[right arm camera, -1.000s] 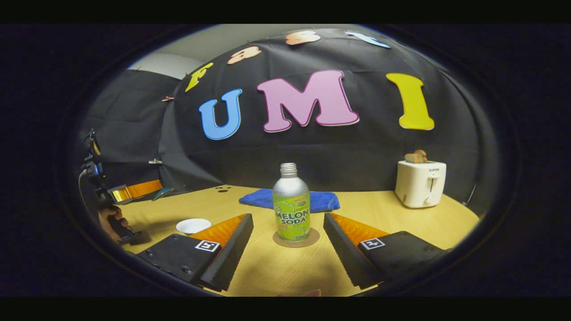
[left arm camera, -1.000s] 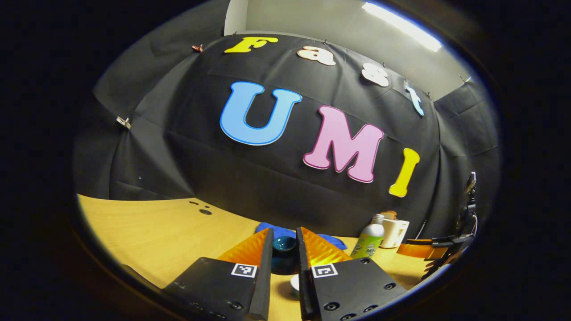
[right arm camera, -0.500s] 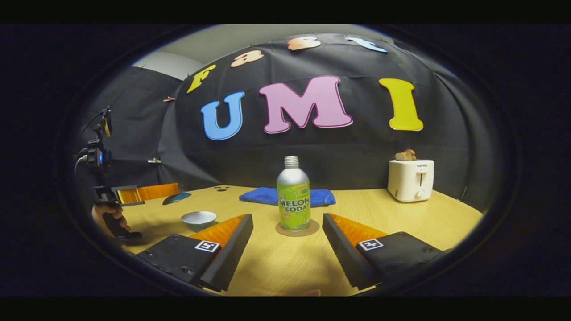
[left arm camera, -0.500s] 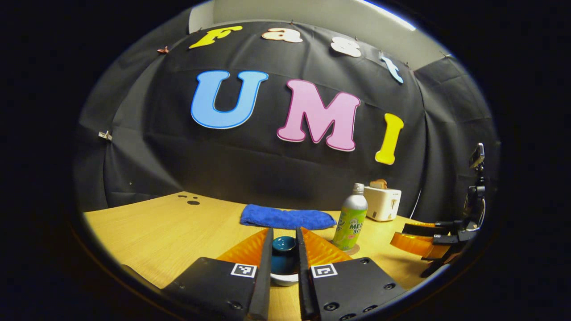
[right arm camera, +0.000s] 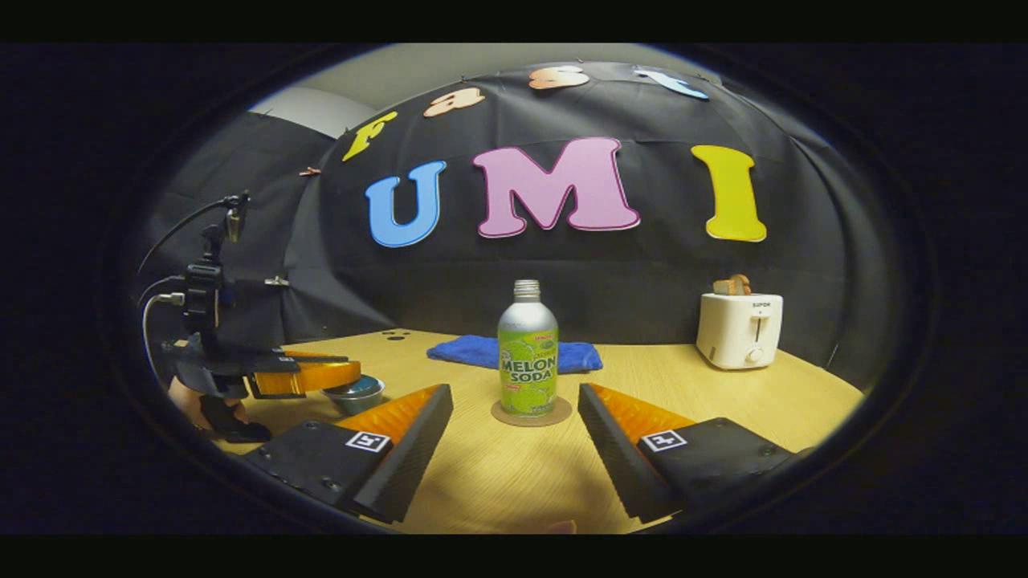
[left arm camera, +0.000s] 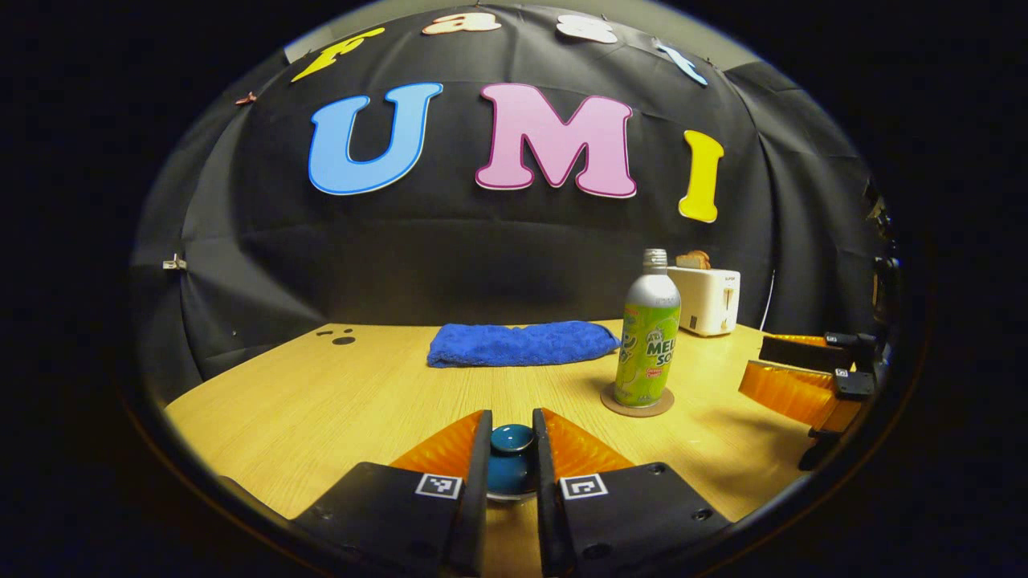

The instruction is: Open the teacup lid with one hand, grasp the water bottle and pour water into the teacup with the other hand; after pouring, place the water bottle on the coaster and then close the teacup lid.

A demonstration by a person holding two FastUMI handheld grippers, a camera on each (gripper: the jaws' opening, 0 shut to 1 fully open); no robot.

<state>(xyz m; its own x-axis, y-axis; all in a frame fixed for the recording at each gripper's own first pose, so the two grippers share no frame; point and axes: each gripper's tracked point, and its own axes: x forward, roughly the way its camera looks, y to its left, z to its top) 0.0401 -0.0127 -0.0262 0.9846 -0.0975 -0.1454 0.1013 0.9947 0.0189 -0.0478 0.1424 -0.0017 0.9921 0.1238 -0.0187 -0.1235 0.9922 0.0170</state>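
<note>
both fingers of the left gripper [left arm camera: 511,457] press on the teal lid's knob [left arm camera: 511,438], over the teacup [right arm camera: 357,393], whose body is mostly hidden. right gripper [right arm camera: 514,441] stands wide open, holding nothing. water bottle [right arm camera: 528,349], upright on its coaster [right arm camera: 531,413] between those fingers but apart, reads "melon soda".

A blue cloth [left arm camera: 522,343] lies folded flat on the wooden table [left arm camera: 321,401], near its far edge. A white toaster [right arm camera: 740,329] stands upright at the far right of the table, well apart from the cloth, with toast [right arm camera: 730,284] protruding from its top slot. Small dark holes [left arm camera: 339,336] mark the table's far left corner.
</note>
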